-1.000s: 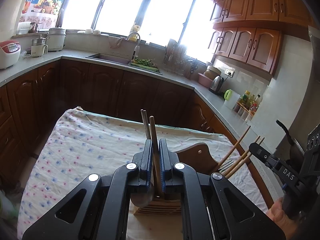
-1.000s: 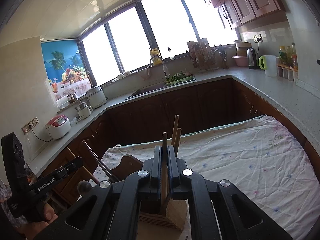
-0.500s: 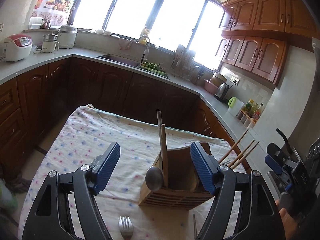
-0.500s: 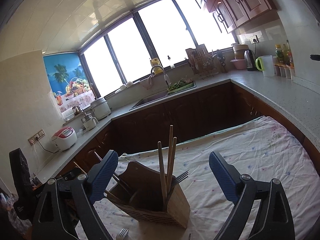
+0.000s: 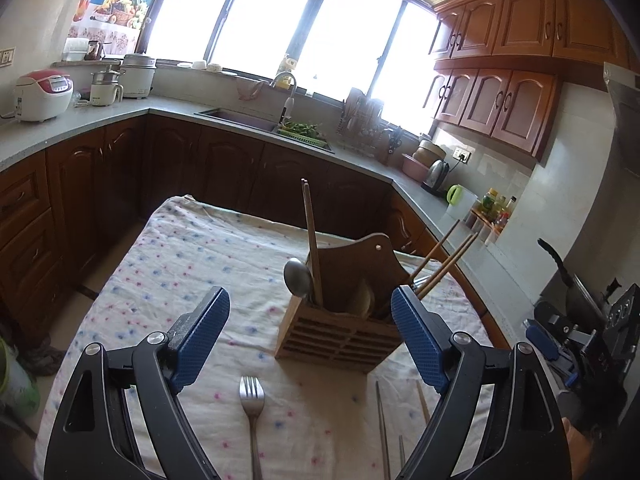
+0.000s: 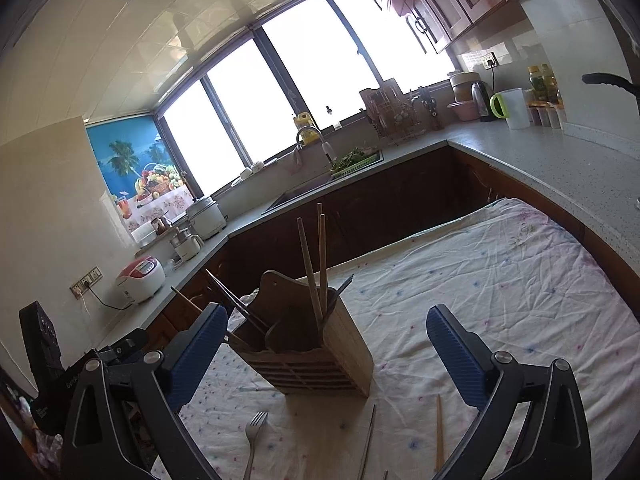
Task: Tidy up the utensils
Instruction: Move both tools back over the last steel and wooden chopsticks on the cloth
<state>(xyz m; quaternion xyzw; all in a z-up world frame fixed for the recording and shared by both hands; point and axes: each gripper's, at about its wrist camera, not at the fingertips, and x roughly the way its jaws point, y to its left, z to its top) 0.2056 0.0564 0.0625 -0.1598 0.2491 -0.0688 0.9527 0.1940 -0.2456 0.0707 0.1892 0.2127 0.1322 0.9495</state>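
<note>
A wooden utensil holder [image 5: 340, 332] stands on the cloth-covered table, also in the right wrist view [image 6: 320, 360]. It holds a metal spoon [image 5: 298, 276], wooden chopsticks [image 5: 311, 240] and more chopsticks [image 5: 444, 260] leaning right. A fork [image 5: 252, 404] lies on the cloth in front of it, also in the right wrist view [image 6: 254, 436]. Loose chopsticks [image 5: 382, 424] lie to its right, also in the right wrist view [image 6: 439, 432]. My left gripper [image 5: 310, 328] is open and empty, back from the holder. My right gripper [image 6: 326, 344] is open and empty.
The table carries a floral cloth [image 5: 180, 248]. Dark kitchen cabinets and a grey counter [image 5: 120, 116] wrap around behind, with a sink [image 5: 240, 118], rice cookers and a kettle. The other gripper shows at the right edge of the left wrist view [image 5: 568, 344].
Both grippers were shut on wooden chopsticks over the holder, then opened and let them go into it. Both have since drawn back and up, so the fork and loose chopsticks now show.
</note>
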